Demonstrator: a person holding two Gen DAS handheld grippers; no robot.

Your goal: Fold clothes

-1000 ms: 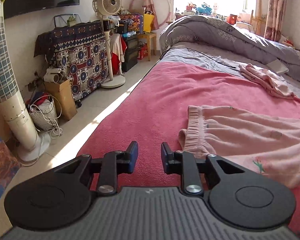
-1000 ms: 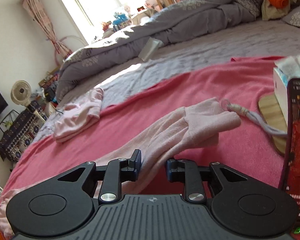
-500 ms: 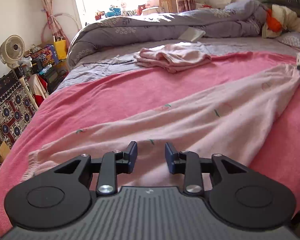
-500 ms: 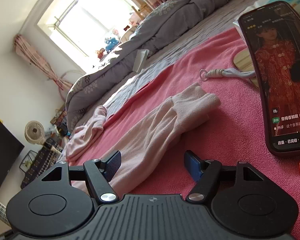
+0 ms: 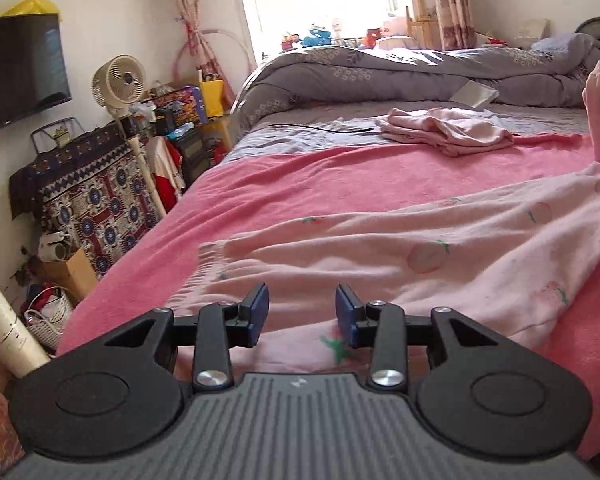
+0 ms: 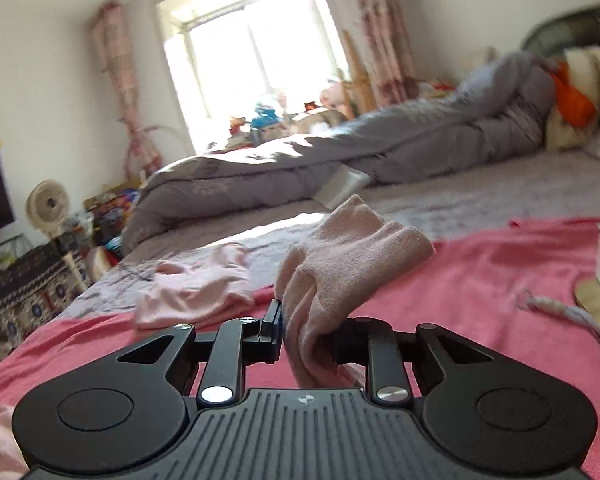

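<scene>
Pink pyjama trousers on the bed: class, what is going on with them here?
A person with a gripper in each hand is folding clothes on a bed with a pink blanket. The right gripper is closing on the cuff end of the pink trousers, lifted off the blanket. The left gripper is opening above the waistband end, pinching nothing. Another pink garment lies crumpled farther back, near the grey quilt.

text: none legible | small white emblems on both gripper bodies, unreadable | box print blurred
</scene>
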